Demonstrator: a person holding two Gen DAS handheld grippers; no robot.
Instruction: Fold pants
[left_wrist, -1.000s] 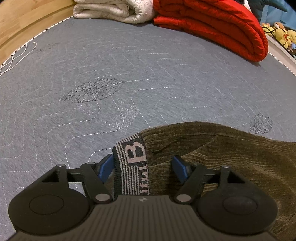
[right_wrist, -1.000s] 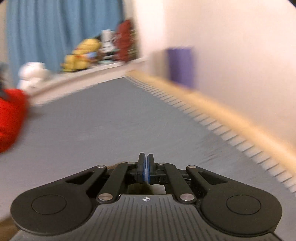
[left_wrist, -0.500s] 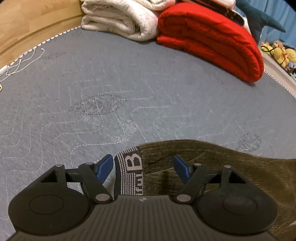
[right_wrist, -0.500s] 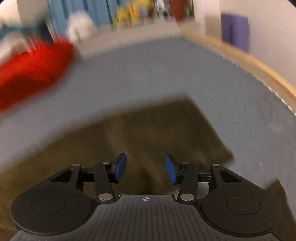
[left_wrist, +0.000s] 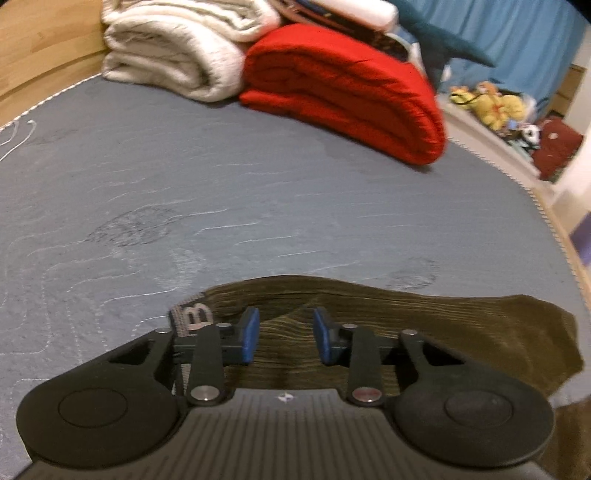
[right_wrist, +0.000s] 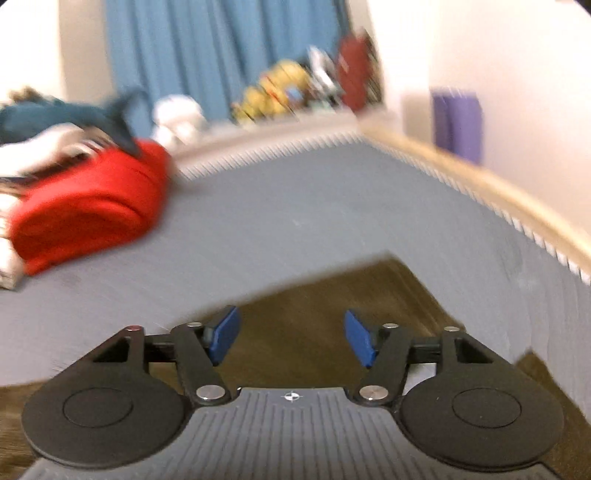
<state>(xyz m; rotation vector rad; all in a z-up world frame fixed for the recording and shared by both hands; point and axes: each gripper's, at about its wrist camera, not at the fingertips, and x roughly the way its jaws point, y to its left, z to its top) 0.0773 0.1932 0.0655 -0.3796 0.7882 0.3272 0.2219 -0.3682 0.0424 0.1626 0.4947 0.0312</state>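
The pants (left_wrist: 424, 325), brown corduroy with a striped waistband (left_wrist: 192, 315) bearing a letter B, lie on the grey mattress (left_wrist: 258, 192), at its near edge in both views. The left claw (left_wrist: 284, 338) hangs over the waistband end with its blue pads apart at a moderate gap, holding nothing; the waistband sits just left of the pads, outside the gap. The right claw (right_wrist: 291, 338) is spread wide over the other end of the pants (right_wrist: 314, 332), also empty. The right view is blurred, so whether either claw touches the cloth cannot be told.

Judging from this, the fold has hardly begun and both ends have yet to be gripped. The main risk is a poor bite: if the left claw shuts where it is, it may pinch only loose corduroy beside the waistband, and the layers could slide apart when lifted. The right claw could likewise catch a single layer of leg, leaving the other to drag. A lift with uneven grips would skew the fold. The red blanket (left_wrist: 347, 96) and white blanket (left_wrist: 177, 55) lie far off and pose no obstruction.
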